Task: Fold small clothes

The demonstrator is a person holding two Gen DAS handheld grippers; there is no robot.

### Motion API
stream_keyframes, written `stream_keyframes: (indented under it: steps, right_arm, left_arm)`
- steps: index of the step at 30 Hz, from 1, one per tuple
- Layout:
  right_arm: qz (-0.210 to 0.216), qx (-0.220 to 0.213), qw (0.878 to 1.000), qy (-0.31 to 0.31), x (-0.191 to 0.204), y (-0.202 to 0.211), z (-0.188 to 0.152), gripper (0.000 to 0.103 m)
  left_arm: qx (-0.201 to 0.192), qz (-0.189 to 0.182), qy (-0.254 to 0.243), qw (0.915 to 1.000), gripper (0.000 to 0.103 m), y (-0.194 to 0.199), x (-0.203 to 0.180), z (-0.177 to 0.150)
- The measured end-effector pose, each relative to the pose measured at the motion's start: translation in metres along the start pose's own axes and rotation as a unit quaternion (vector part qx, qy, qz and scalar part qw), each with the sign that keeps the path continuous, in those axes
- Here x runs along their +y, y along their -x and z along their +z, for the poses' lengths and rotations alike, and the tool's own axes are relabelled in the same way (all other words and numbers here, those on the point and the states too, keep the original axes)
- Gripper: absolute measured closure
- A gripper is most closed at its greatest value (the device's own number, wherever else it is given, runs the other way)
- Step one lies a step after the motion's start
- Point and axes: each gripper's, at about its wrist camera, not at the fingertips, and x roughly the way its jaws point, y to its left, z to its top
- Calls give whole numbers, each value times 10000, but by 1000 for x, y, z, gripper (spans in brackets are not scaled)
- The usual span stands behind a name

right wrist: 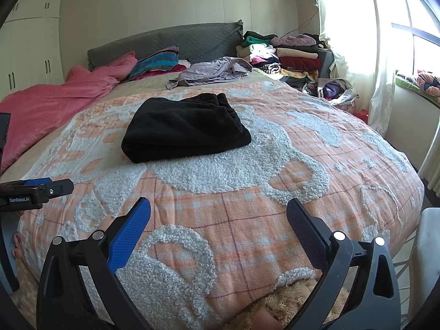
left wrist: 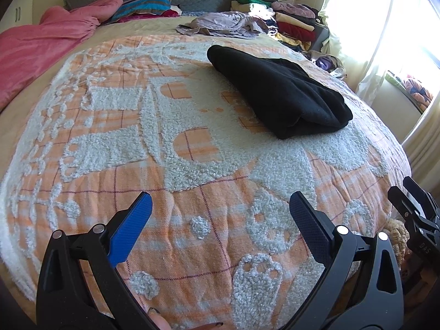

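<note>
You hold both grippers over the near end of a bed, and neither touches cloth. The left gripper [left wrist: 220, 206] has its jaws spread wide with nothing between them; the right gripper [right wrist: 218, 211] is spread the same way. A folded black garment [right wrist: 184, 128] lies on the orange and white bedspread [right wrist: 247, 206], well ahead of both. Farther back sit a crumpled lilac garment [right wrist: 211, 70], a pink blanket [right wrist: 55, 99] at left, and a stack of clothes [right wrist: 283, 52] near the window
</note>
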Motion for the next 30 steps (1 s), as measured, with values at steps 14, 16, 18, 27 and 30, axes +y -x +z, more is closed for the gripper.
stream_keyframes:
  steps: [14, 16, 18, 27, 30]
  right_arm:
    - [8, 13, 10000, -12, -1, -1, 1, 5]
    - [4, 13, 10000, -13, -1, -1, 1, 5]
    - [-1, 16, 10000, -15, -1, -1, 1, 5]
    - [4, 21, 10000, -16, -1, -2, 1, 5]
    - [4, 18, 10000, -8, -1, -2, 1, 5]
  left_arm:
    - [22, 15, -7, 10000, 10, -1, 1, 0]
    - [25, 24, -7, 10000, 10, 0, 2, 0]
    - [21, 24, -6, 10000, 10, 0, 1, 0]
    - [11, 15, -5, 10000, 10, 0, 1, 1]
    - [15, 14, -5, 10000, 10, -1, 1, 1]
